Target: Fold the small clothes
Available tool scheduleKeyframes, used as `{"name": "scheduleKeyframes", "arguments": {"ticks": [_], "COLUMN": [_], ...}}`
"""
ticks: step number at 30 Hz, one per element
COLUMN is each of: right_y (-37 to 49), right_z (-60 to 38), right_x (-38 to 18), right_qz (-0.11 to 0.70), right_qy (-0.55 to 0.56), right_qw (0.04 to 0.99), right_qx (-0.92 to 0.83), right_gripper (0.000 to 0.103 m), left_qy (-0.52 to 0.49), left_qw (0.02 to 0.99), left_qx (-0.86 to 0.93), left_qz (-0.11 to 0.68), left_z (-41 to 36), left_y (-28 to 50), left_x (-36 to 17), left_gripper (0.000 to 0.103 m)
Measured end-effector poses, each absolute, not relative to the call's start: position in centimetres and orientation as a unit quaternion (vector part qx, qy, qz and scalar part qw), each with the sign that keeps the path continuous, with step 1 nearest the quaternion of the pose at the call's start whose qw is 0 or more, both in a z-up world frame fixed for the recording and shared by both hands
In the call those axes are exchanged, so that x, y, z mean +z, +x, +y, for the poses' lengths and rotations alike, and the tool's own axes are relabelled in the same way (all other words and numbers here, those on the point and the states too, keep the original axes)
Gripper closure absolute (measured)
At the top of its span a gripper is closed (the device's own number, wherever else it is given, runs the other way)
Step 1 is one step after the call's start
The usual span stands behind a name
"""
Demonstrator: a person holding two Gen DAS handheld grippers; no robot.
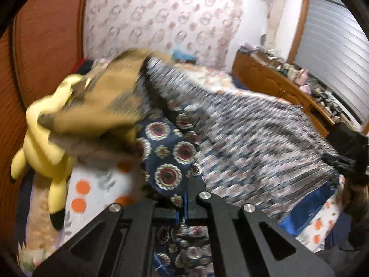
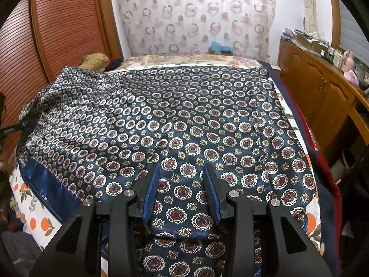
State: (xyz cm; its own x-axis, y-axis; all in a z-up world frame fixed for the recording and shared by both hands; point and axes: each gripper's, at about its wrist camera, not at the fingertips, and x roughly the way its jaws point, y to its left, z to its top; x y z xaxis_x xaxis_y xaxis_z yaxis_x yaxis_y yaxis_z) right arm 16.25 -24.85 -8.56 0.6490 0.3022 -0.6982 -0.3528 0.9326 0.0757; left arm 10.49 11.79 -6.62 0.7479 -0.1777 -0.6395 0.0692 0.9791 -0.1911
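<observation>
Fabric fills the left wrist view: the left hand-held gripper (image 1: 184, 198) is clamped shut on an edge of the navy medallion-print garment (image 1: 170, 159), lifted and blurred above the bed (image 1: 96, 184), beside a yellow plush toy (image 1: 43, 147). In the right wrist view, the right hand-held gripper (image 2: 182, 184) stands partly open, its blue pads (image 2: 151, 191) resting on the garment's near edge; the garment lies flat, its long axis running across the bed.

garment (image 2: 184, 120): 1 | yellow plush toy (image 1: 43, 152): 1 | grippers: 2

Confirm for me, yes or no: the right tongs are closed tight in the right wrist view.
No. The right tongs stand apart, with the navy medallion-print garment showing between them.
</observation>
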Motion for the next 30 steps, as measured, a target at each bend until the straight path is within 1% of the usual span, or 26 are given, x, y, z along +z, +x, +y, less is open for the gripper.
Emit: {"name": "scheduleKeyframes", "arguments": {"ticks": [5,9,21,25,27,28,29,30], "right_y": [15.5,14.8,12.7,12.2,12.2,12.2,12.1,12.0], "right_z": [-25.8,-27.6,-33.8,-34.6,-34.7,-34.8,-34.9,-35.0], "right_x": [-7.7,-7.2,-4.5,-4.6,-4.7,-4.8,-4.8,-4.8], "right_qz": [0.362,0.354,0.326,0.325,0.326,0.326,0.326,0.326], "right_qy": [-0.021,-0.017,0.012,0.018,0.021,0.022,0.022,0.022], "right_qw": [0.916,0.922,0.938,0.938,0.938,0.938,0.938,0.938], "right_qx": [0.174,0.156,0.12,0.119,0.119,0.119,0.119,0.119], "right_gripper": [0.064,0.064,0.064,0.064,0.064,0.064,0.064,0.064], "left_qy": [-0.06,-0.043,0.018,0.053,0.078,0.084,0.091,0.093], "left_qw": [0.942,0.94,0.916,0.904,0.895,0.894,0.892,0.892], "left_qx": [-0.121,-0.165,-0.282,-0.299,-0.307,-0.308,-0.31,-0.31], "left_qz": [0.308,0.295,0.286,0.3,0.313,0.315,0.316,0.315], "left_z": [7.4,3.5,-10.3,-13.9,-15.4,-15.9,-16.1,-16.5], "left_y": [12.0,13.9,18.0,18.4,18.4,18.2,18.0,17.8], "left_x": [-2.1,-0.1,4.6,4.8,4.4,4.2,3.9,3.9], "left_gripper": [0.103,0.103,0.103,0.103,0.097,0.087,0.075,0.07]}}
